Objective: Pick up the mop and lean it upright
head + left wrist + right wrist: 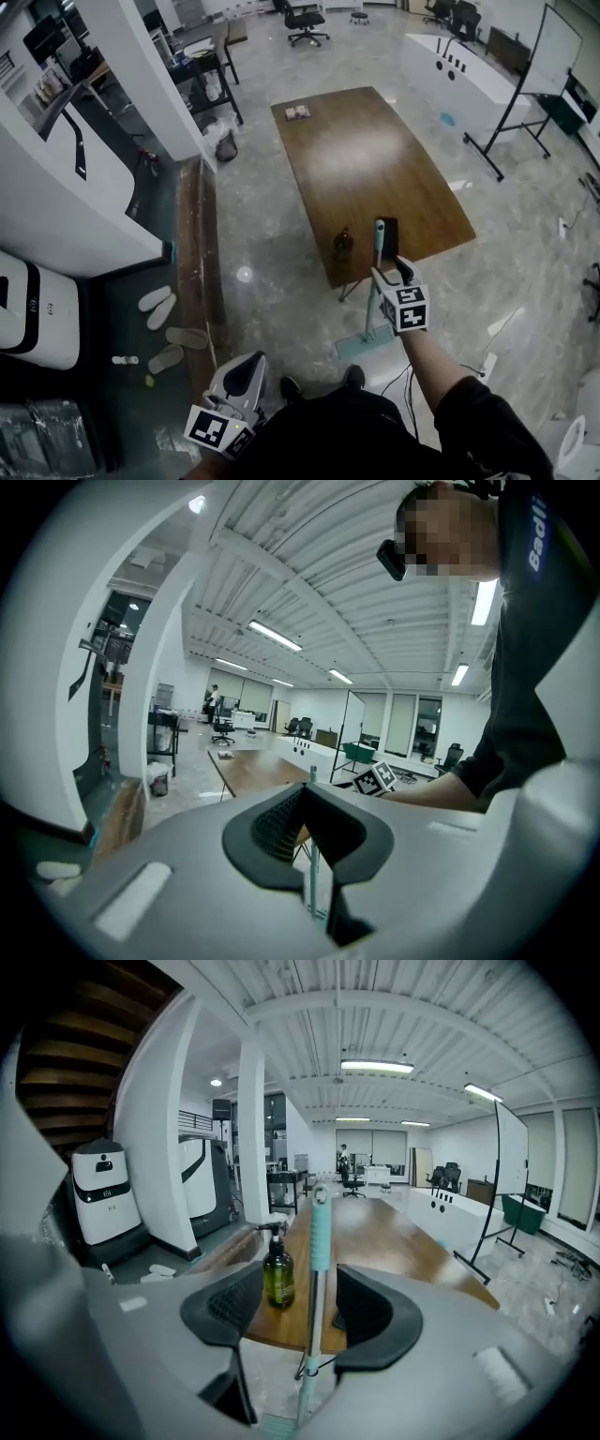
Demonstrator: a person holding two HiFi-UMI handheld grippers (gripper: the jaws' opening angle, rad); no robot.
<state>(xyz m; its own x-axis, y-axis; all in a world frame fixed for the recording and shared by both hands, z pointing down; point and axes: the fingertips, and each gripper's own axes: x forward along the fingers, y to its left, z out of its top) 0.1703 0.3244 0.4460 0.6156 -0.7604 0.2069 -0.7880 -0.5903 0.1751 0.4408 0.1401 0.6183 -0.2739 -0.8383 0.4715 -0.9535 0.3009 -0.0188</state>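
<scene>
I saw the mop (320, 1232) with a teal grip over a silvery pole and a teal head; the bottle (277, 1279) was dark olive green with a black pump; the bench (375, 169) was warm brown wood grain; my right tool (302, 1297) was pale grey with black ribbed pads, its cube patterned in black-and-white squares; the floor (262, 216) was mottled grey.

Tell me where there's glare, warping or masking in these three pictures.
Head view: soft ceiling-light glare on the wooden table and a bright spot on the floor. Left gripper view: fisheye with black corners, a mosaic patch at top right. Right gripper view: fisheye bows the white pillar; the mop handle is sharp.
</scene>
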